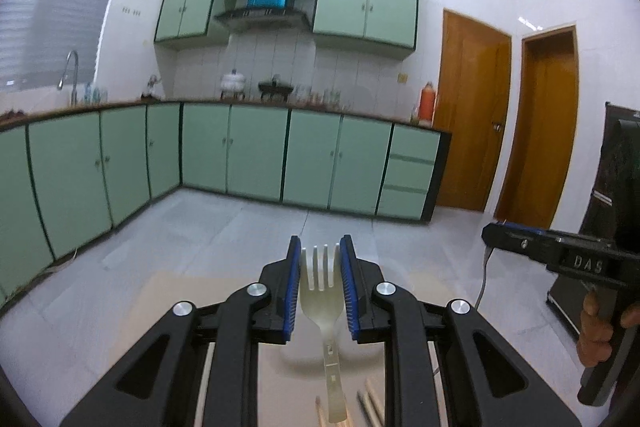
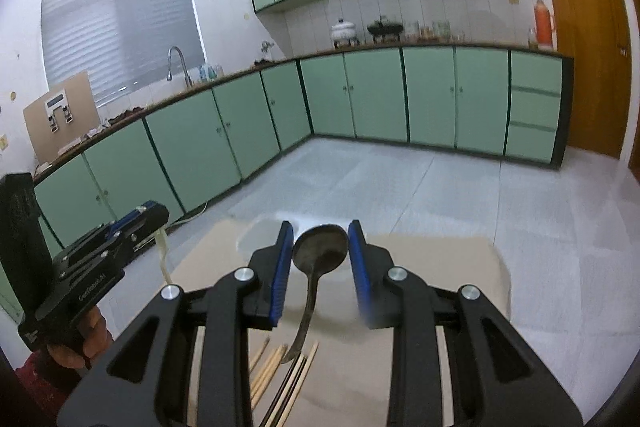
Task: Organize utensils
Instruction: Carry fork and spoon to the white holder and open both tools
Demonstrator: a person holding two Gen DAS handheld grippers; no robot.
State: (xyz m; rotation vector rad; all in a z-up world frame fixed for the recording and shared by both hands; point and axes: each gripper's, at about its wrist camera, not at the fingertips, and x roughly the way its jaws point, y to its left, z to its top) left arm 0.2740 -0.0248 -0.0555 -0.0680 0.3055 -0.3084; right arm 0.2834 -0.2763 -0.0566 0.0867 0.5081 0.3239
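My left gripper (image 1: 320, 263) is shut on a pale fork (image 1: 320, 287), tines pointing forward, handle hanging back and down over a beige table (image 1: 168, 307). My right gripper (image 2: 320, 247) is shut on a dark metal spoon (image 2: 320, 247), bowl forward, handle curving down. Both are held above the table. Several wooden and dark chopsticks (image 2: 276, 367) lie on the table under the right gripper; their tips show in the left wrist view (image 1: 370, 403). Each gripper shows in the other's view: the right one (image 1: 560, 255), the left one (image 2: 112, 235).
The beige table (image 2: 440, 267) ends a short way ahead; grey tiled floor (image 2: 400, 179) lies beyond. Green kitchen cabinets (image 1: 240, 147) line the far walls with a sink tap (image 1: 70, 71). Wooden doors (image 1: 472, 107) stand at the right. A black appliance (image 1: 624, 167) is at far right.
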